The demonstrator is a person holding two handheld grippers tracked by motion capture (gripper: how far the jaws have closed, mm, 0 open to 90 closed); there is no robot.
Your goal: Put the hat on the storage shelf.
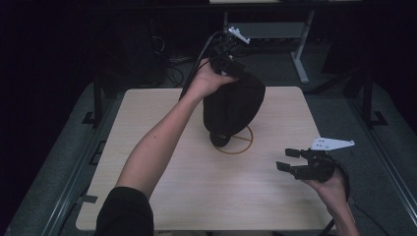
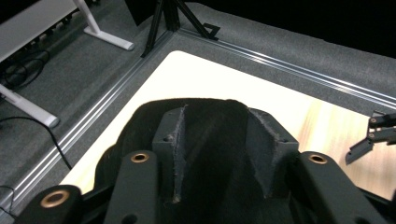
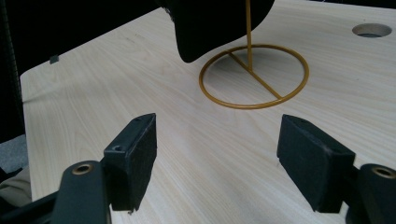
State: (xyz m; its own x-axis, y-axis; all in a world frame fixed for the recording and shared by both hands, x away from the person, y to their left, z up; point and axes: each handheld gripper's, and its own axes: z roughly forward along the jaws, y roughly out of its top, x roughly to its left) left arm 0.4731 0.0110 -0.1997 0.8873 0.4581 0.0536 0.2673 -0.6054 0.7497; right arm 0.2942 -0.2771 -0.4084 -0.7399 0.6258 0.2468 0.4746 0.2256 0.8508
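Hat [image 1: 235, 110] hangs on the gold stand [image 1: 235, 140], far middle of the surface [image 1: 162, 162]. Your left claw [image 1: 227, 61] is half open around its top, letting go. Next, lift away gently. Your right claw [image 1: 291, 160] waits open and empty, near right.

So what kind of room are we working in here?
Probably a lab or recording workspace, not a home: a bare wooden table boxed in by metal rails on grey carpet, with a tripod and desk legs behind.
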